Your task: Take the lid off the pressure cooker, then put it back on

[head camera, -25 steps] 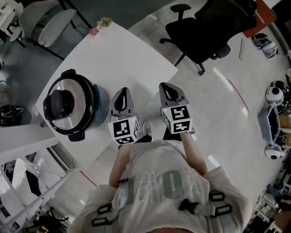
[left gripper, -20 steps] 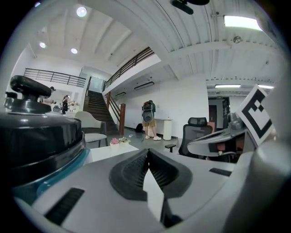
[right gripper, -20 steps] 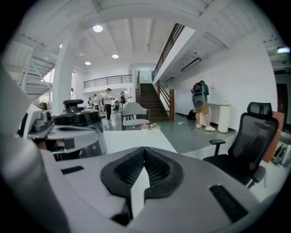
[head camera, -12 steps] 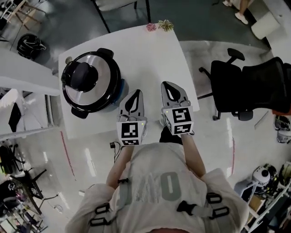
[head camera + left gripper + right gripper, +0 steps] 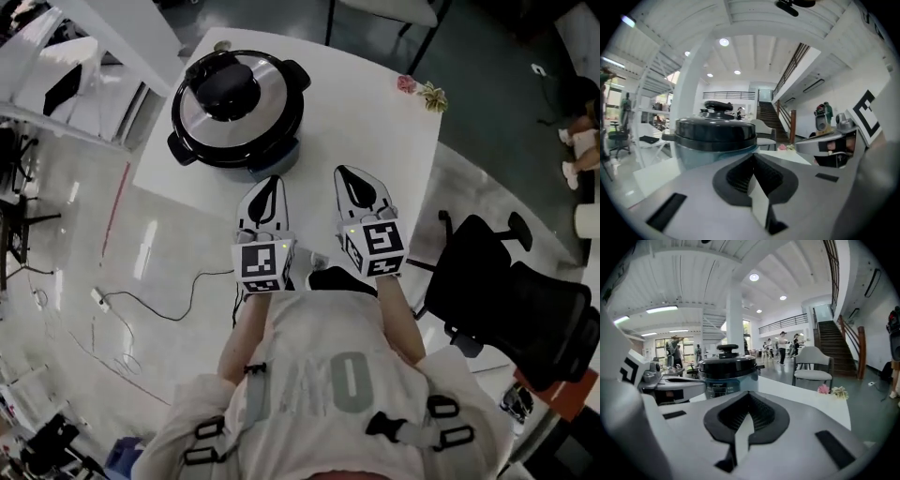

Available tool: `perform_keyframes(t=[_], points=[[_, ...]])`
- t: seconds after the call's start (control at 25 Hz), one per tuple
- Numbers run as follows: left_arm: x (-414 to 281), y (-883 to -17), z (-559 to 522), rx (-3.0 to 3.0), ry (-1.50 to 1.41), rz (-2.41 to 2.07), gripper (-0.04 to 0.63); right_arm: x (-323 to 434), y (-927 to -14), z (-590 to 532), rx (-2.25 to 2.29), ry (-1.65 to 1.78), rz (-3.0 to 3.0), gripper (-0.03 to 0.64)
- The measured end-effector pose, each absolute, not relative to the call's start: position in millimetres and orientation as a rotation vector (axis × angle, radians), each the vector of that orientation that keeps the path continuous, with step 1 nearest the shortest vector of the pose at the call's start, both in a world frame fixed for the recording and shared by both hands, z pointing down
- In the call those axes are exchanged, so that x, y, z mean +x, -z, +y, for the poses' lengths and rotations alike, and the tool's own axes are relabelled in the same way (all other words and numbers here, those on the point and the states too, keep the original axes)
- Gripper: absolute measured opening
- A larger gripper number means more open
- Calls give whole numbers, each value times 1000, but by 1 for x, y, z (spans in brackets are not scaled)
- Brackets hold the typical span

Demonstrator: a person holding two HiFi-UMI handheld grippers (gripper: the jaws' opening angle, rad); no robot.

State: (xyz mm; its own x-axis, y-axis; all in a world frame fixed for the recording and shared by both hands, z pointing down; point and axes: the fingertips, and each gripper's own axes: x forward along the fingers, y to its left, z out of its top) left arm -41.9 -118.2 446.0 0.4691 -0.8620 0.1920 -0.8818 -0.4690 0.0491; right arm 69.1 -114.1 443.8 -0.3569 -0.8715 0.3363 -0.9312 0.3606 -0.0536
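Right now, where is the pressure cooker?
In the head view the pressure cooker sits at the upper left of the white table, just beyond the left gripper.

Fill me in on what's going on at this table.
A person stands at a white table with a two-jaw gripper in each hand. The left gripper and right gripper are both shut and empty, side by side at the near edge. They point toward the pressure cooker just beyond them. Its lid is on, and nothing grips it.
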Motion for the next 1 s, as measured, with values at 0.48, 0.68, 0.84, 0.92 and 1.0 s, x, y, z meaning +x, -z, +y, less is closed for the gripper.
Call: perform_keyframes(t=[0.48,0.68,0.84,0.92,1.0], points=[[-140,-449,-62,2185,-143,-1971,17,38,-451,-107,1318,-313,-2517,6],[-156,-445,-52,2143,-118,-2010,17,28,-451,-105,1268,-332,-2537,19],[-162,-442,-54,2156,-105,-2004,17,20,-445,-110,1281,-331,-2539,34],[-166,-442,-59,2169,-88,-1994,18,18,-442,-112,1307,-350,-2544,83],[-169,-443,-66,2192,-52,-1957,112,14,-441,-114,1319,-394,-2566,303]])
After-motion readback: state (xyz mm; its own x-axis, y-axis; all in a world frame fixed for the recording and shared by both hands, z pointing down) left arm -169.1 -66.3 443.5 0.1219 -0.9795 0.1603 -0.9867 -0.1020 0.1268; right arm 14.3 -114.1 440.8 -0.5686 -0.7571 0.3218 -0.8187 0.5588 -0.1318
